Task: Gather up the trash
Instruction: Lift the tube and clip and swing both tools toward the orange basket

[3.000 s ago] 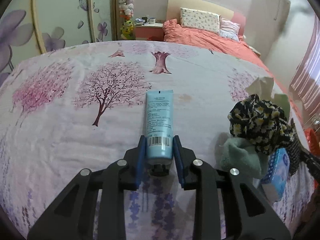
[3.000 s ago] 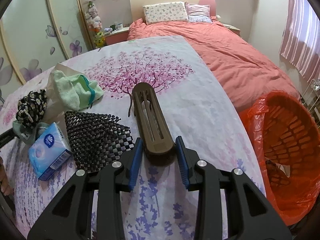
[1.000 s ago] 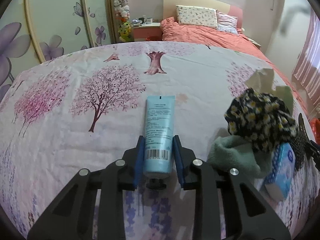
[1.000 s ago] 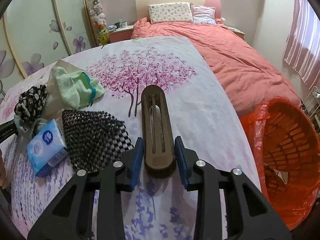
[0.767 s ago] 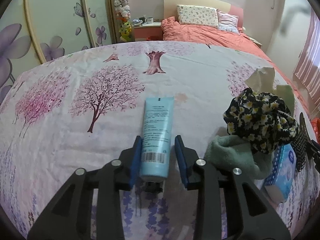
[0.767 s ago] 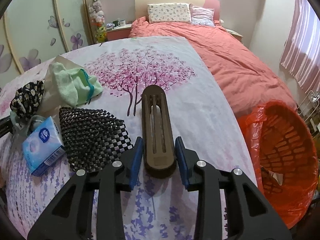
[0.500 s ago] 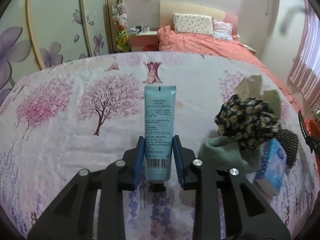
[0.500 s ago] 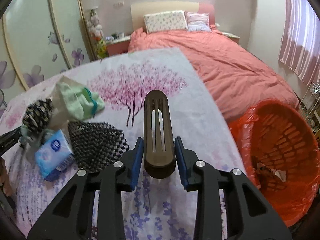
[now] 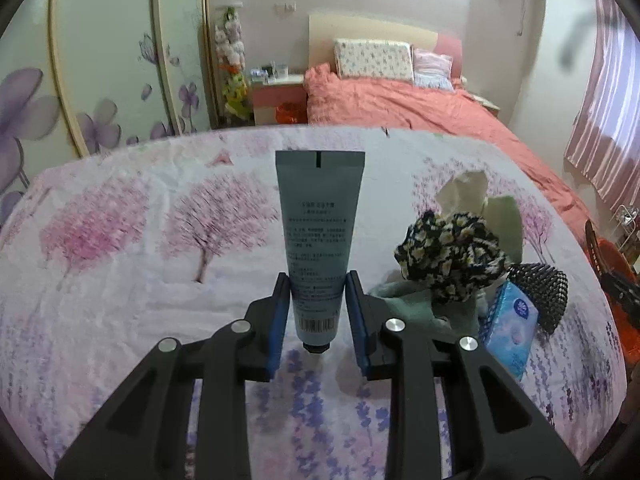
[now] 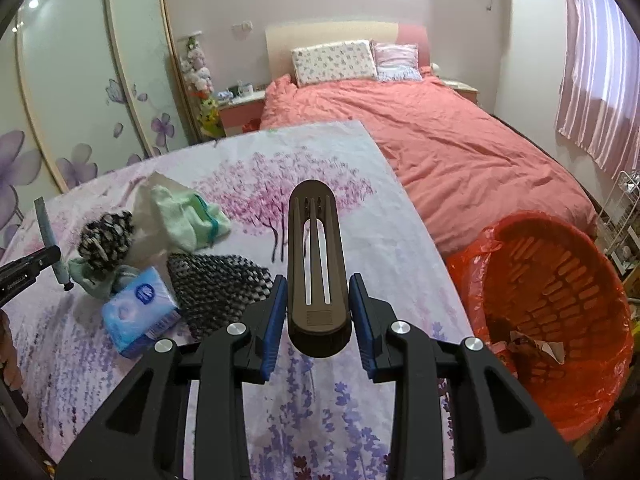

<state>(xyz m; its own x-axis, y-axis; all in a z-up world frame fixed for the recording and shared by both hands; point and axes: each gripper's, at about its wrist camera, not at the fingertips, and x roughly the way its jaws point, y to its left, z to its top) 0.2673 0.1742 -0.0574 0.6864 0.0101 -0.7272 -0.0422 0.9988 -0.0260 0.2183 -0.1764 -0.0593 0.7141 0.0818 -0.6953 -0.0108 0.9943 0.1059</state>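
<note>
My left gripper (image 9: 317, 312) is shut on a light blue tube (image 9: 318, 232), cap end toward the camera, and holds it lifted above the flowered table cover. My right gripper (image 10: 318, 312) is shut on a brown slotted plastic piece (image 10: 316, 264) and holds it raised above the table. An orange bin with a red bag liner (image 10: 556, 320) stands on the floor at the right of the table, with crumpled paper inside. The left gripper and tube also show at the far left of the right wrist view (image 10: 52, 240).
On the table lie a blue tissue pack (image 10: 140, 312), a black woven mat (image 10: 216, 284), a black flowered cloth (image 10: 106, 236) and green cloths (image 10: 188, 216). A bed with a coral cover (image 10: 440, 152) is behind the table. Wardrobe doors line the left wall.
Both grippers have risen from the table, lifting the blue tube and the brown slotted piece off the cover. The jaws have stayed shut on them.
</note>
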